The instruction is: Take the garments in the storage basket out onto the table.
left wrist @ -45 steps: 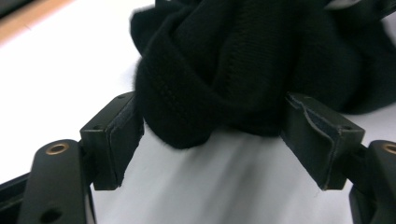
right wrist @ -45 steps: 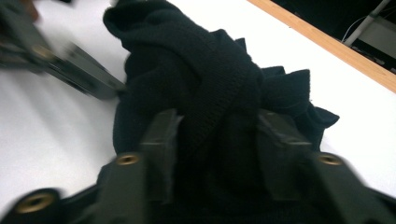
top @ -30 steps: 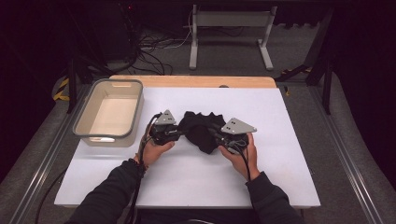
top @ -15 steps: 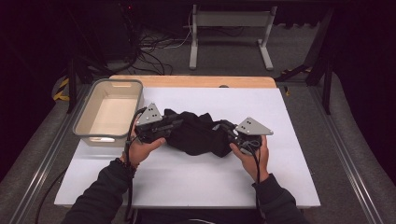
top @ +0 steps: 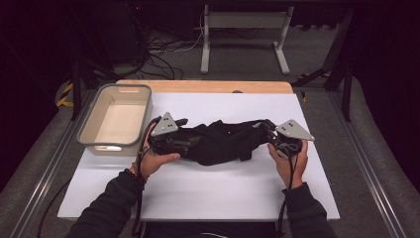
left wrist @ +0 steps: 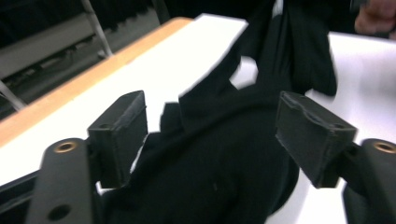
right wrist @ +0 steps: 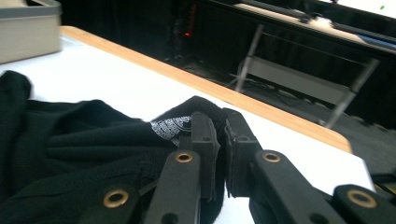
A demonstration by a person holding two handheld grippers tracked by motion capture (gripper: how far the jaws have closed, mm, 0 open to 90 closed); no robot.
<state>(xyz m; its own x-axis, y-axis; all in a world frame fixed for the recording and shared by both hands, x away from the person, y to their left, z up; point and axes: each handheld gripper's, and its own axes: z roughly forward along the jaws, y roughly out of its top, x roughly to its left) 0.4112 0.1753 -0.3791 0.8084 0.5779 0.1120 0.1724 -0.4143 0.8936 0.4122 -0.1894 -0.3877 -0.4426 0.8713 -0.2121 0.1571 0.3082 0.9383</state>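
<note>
Stretching across the middle of the white bench (top: 198,188), the black garment (top: 223,144) lies drawn out lengthways between the two hands, one end toward the left edge and the other toward the right edge. A strip of bare wood shows along the bench's far edge. The grey bin (top: 115,144) stands at the far left corner, just beside the garment's left end.

The left gripper (top: 184,144) sits at the garment's left end, near the bin. In the left gripper view its jaws stand wide; they have just been opening. The cloth (left wrist: 224,154) lies between them, and the pads (left wrist: 308,135) are apart from it, so nothing is clamped there. The left hand (top: 157,161) rests on the bench below the gripper.

The right gripper (top: 270,133) is at the garment's right end, not far from the right edge. The right gripper view shows its jaws drawn narrow, pinching a fold of the black cloth (right wrist: 84,154) at the tips, where a small patterned label (right wrist: 170,127) peeks out beside the left pad. Its jaws have just been closing. The right hand (top: 289,161) holds it from the near side.
</note>
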